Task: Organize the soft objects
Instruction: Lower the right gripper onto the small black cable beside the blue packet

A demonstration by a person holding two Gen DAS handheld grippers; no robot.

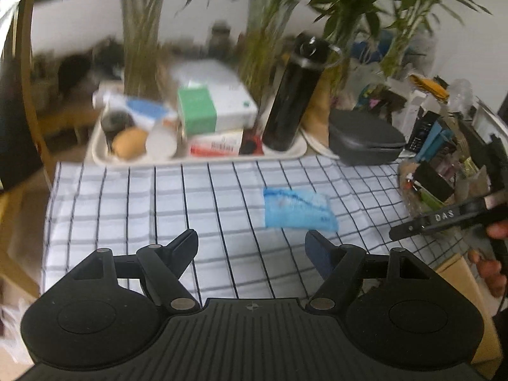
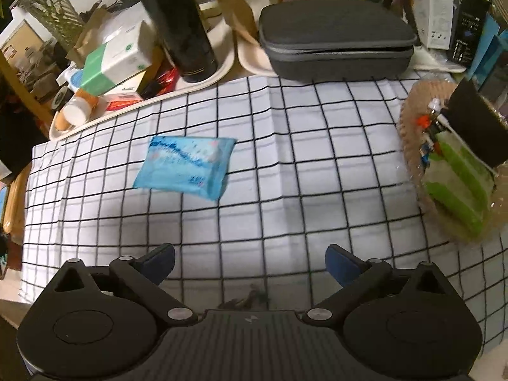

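A soft blue packet (image 1: pixel 297 209) lies flat on the checked cloth (image 1: pixel 158 197); it also shows in the right wrist view (image 2: pixel 187 165), left of centre. My left gripper (image 1: pixel 250 247) is open and empty, just short of the packet. My right gripper (image 2: pixel 250 260) is open and empty above the cloth (image 2: pixel 317 158), with the packet ahead and to its left. A woven basket (image 2: pixel 409 133) at the right holds a green soft pack (image 2: pixel 457 187) and a black item (image 2: pixel 476 127). The right gripper's body (image 1: pixel 444 219) shows at the right edge of the left wrist view.
A white tray (image 1: pixel 197 158) at the back holds boxes, bottles and a tall black flask (image 1: pixel 292 95). A grey zip case (image 2: pixel 336 38) sits behind the cloth. Plants (image 1: pixel 317 0) stand at the back. Boxes crowd the far right (image 2: pixel 460 22).
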